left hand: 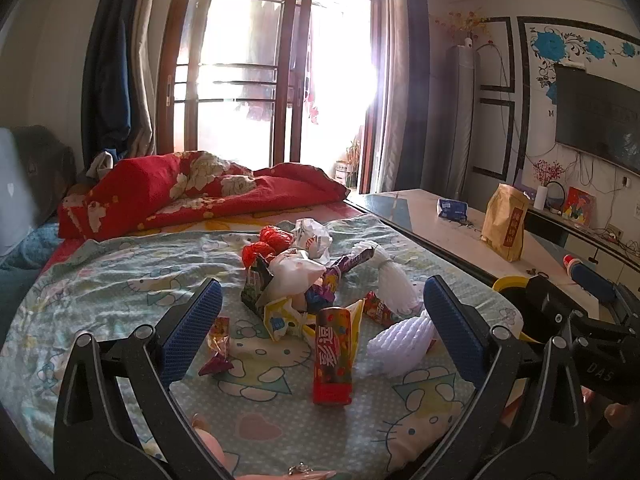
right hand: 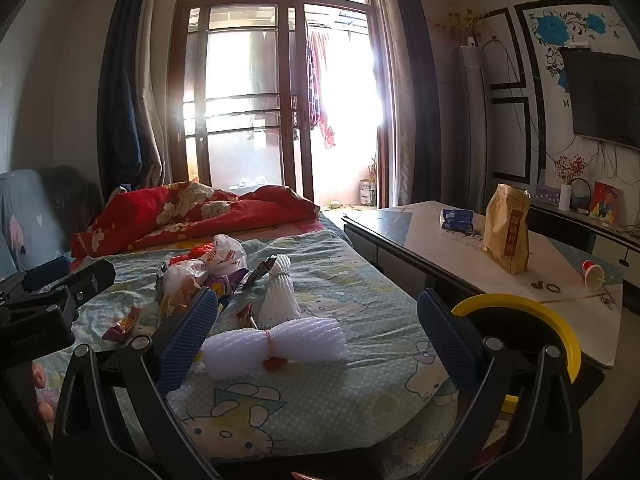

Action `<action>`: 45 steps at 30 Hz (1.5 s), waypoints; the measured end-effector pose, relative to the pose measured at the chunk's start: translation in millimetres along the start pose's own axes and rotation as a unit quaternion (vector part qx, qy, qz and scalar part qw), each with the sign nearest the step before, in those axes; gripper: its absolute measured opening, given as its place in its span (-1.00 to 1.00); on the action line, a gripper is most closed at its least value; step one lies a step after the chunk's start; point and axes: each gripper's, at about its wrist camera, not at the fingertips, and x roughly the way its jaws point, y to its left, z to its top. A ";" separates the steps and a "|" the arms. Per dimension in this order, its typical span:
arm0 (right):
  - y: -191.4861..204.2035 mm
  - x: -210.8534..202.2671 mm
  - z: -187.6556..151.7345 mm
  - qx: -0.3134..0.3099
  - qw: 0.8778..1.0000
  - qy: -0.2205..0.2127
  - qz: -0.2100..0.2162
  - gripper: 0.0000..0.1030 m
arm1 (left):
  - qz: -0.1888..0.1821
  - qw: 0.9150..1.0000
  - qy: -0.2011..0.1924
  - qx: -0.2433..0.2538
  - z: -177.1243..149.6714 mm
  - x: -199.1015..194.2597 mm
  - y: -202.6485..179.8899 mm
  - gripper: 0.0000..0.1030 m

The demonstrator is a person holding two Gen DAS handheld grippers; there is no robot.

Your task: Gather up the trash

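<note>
Left wrist view | left gripper (left hand: 320, 320) spread over red wrapper (left hand: 332, 356) mid-bed | right gripper (right hand: 318, 330) spread above foam net (right hand: 276, 346) near bed's right edge | risk: light foam slipping past bin (right hand: 560, 328)

Two white foam nets (right hand: 276, 344); two red crumpled bags (left hand: 266, 242); one yellow-rimmed bin (right hand: 532, 312); one red carton (left hand: 332, 356).

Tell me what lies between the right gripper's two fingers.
In the right wrist view, the open right gripper frames a white foam net sleeve tied at its middle, lying on the cartoon-cat bedsheet. Neither finger touches it.
</note>
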 end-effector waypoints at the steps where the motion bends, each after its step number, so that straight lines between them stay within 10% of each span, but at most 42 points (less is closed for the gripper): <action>1: -0.2 0.0 -0.2 0.000 1.000 0.000 0.000 0.89 | 0.000 1.000 0.000 0.000 -0.7 0.6 0.2 0.80; 33: 42.6 81.5 16.6 -0.032 0.993 0.076 0.089 0.89 | 0.082 0.992 0.038 -0.084 22.9 49.0 91.1 0.80; 45: 19.1 143.4 28.8 -0.020 0.988 0.131 0.077 0.89 | 0.005 0.996 0.067 -0.056 55.4 102.4 78.7 0.80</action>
